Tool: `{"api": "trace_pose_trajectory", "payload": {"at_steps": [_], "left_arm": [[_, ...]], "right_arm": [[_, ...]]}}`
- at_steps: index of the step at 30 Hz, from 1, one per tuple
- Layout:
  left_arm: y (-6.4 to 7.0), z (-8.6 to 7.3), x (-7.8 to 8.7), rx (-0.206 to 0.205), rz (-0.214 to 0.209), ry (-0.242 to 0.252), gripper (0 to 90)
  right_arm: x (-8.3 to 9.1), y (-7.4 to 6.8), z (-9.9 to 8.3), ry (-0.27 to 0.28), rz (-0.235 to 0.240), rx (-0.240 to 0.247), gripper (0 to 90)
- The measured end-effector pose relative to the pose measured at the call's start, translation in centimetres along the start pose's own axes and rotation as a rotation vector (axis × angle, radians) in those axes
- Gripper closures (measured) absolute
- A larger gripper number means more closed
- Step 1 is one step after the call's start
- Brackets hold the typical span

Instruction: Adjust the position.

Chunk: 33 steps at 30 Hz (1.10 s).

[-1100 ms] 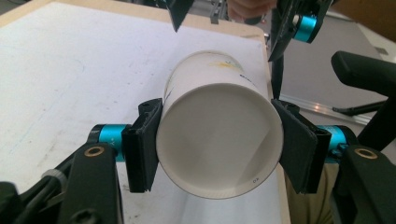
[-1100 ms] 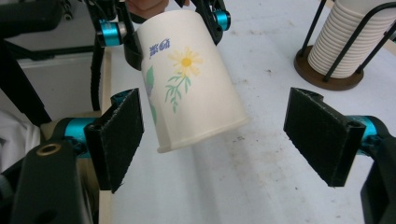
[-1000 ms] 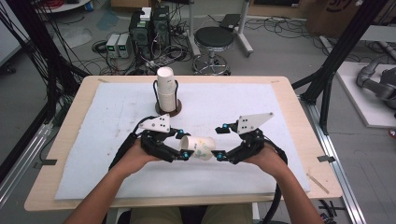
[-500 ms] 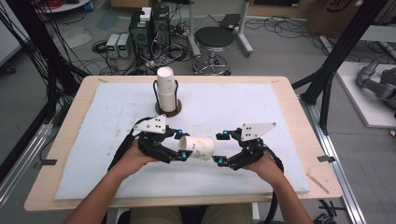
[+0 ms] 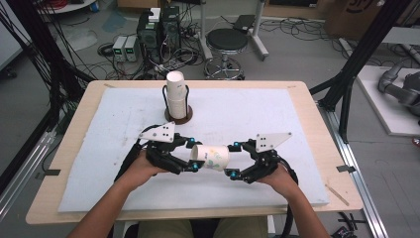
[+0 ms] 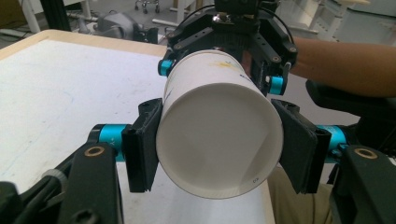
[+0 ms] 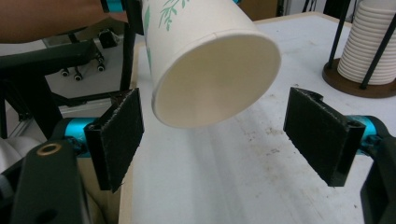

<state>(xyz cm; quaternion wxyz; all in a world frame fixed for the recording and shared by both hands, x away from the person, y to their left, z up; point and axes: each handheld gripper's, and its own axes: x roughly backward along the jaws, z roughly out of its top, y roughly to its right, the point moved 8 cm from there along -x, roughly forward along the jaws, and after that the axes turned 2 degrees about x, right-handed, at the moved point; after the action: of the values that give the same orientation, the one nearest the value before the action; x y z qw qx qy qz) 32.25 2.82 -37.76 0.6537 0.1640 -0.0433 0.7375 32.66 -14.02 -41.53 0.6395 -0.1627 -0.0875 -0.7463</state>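
The left gripper point(image 5: 194, 154) clamps the paper cup point(image 5: 210, 157) on its side above the mat's point(image 5: 99, 148) near-middle. The right gripper point(image 5: 233, 158) is released, jaws apparently clear of the cup's base.

Paper cup point(image 7: 215, 65) tilted between spread right tongs point(image 7: 224, 140), cup stack point(image 7: 369, 46) beyond

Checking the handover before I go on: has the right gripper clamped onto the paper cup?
No: in the right gripper view the right gripper stands open, both pads clear of the paper cup, which the left gripper pinches.
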Motion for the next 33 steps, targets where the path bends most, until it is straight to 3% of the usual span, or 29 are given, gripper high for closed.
{"api": "trace_pose_trajectory", "payload": {"at_steps": [13, 21, 31, 33], "left_arm": [[0.48, 0.11, -0.34, -0.008, -0.033, 0.01, 37.5], [0.5, 0.13, -0.26, 0.002, -0.04, 0.039, 37.5], [0.44, -0.31, -0.25, 0.02, -0.025, 0.046, 37.0], [0.43, -0.47, -0.43, 0.034, -0.019, 0.032, 33.5]], "right_arm": [[-0.58, -0.34, 0.16, 0.016, 0.052, 0.0, 23.3], [-0.51, -0.37, 0.4, 0.081, 0.096, -0.02, 27.4], [-0.19, -0.24, 0.61, 0.115, 0.098, -0.031, 33.2], [-0.12, -0.22, 0.61, 0.112, 0.097, -0.03, 33.2]]}}
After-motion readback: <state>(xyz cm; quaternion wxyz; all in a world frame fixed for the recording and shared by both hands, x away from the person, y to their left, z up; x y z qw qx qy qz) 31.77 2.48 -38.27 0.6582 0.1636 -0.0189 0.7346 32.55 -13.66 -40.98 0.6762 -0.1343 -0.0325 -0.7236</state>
